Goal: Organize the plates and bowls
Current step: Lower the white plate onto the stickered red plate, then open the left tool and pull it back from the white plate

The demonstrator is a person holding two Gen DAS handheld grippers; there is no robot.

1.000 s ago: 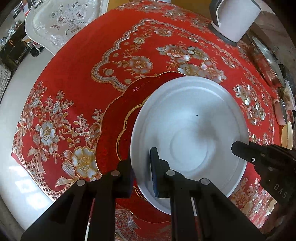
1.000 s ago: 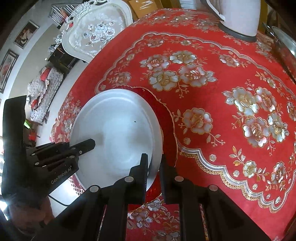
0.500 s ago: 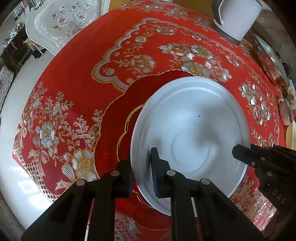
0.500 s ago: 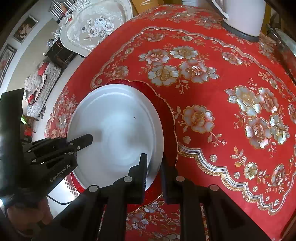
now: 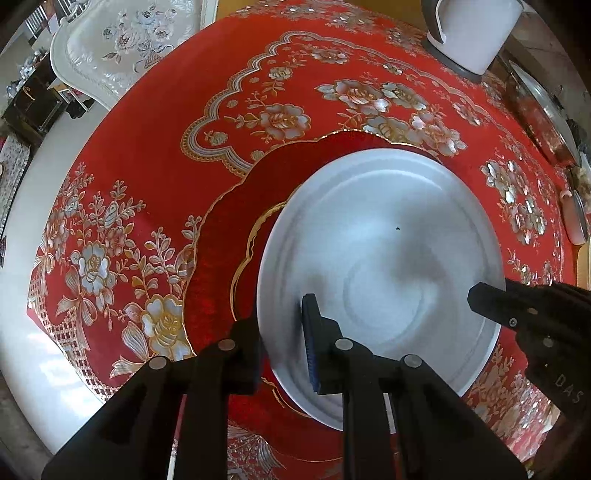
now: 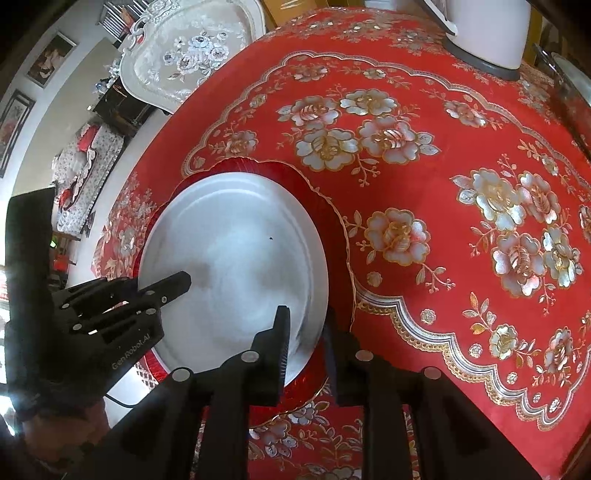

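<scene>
Left wrist | left gripper (image 5: 282, 343) jaws clamp white plate (image 5: 380, 258) rim | right gripper (image 6: 306, 339) jaws likewise

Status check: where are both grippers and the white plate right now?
Left gripper and right gripper each have jaws straddling opposite rims of the white plate. Plate sits over the red gold-edged plate. Nothing in the way; white kettle far off.

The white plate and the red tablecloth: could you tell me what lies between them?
A red plate with a gold scalloped rim lies under the white plate, on the tablecloth; both wrist views show it.
</scene>
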